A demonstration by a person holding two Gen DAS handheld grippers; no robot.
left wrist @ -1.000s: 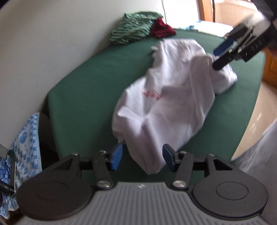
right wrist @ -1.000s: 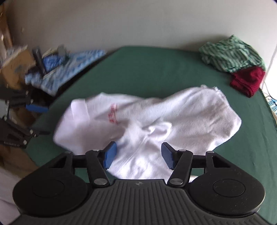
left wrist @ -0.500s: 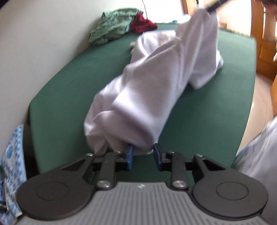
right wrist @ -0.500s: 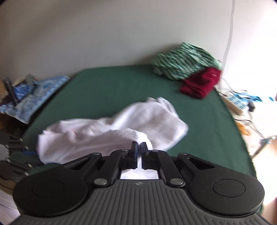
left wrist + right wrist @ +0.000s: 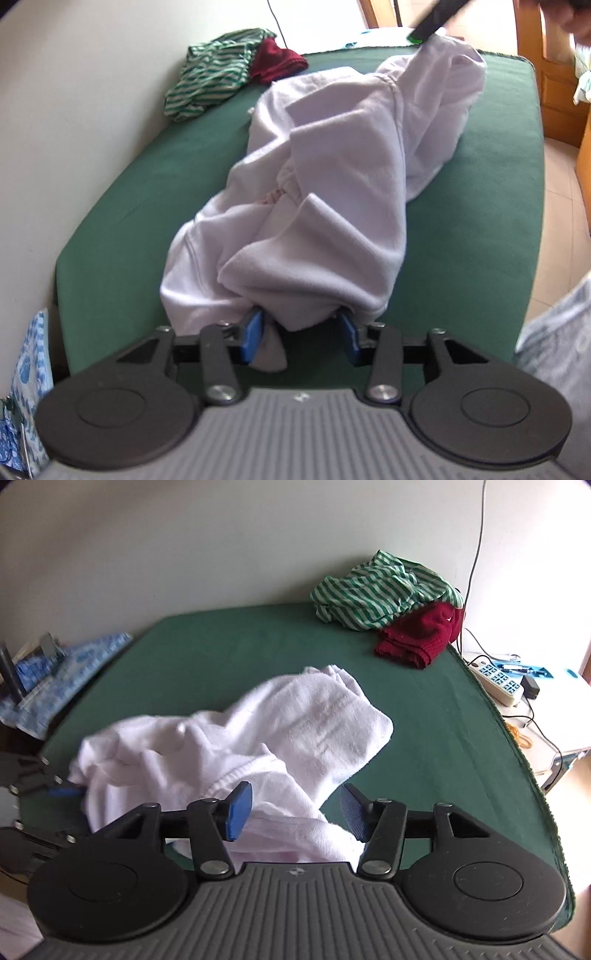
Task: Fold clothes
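We are holding the left tongs (image 5: 301, 336) at the left end of the shirt (image 5: 332, 177), low over the counter (image 5: 147, 184) near its left edge. Their jaws have just been opening and are now standing apart. A bunched hem is hanging between them and draping over the tips, but the pads are not pressing on it, so we are reading this end as let go. We are judging that both ends are being set down so the stretched cloth can settle along the counter before the next fold.

The shirt is lying as a long, loose white roll along the middle of the counter, running from its left edge toward its right. It is rumpled rather than flat, with thick soft folds piling over each other. A trace of red print is showing inside a crease, and a stitched seam is curving along the top.

At the right end we are keeping the right tongs (image 5: 295, 814) over the cloth. Their jaws have also just been opening and are spread wide, with a ribbed edge of the shirt lying slack between them, ungripped.

A striped top (image 5: 384, 590) and a red knit (image 5: 421, 635) are sitting in the counter's far right corner, well apart from the shirt.
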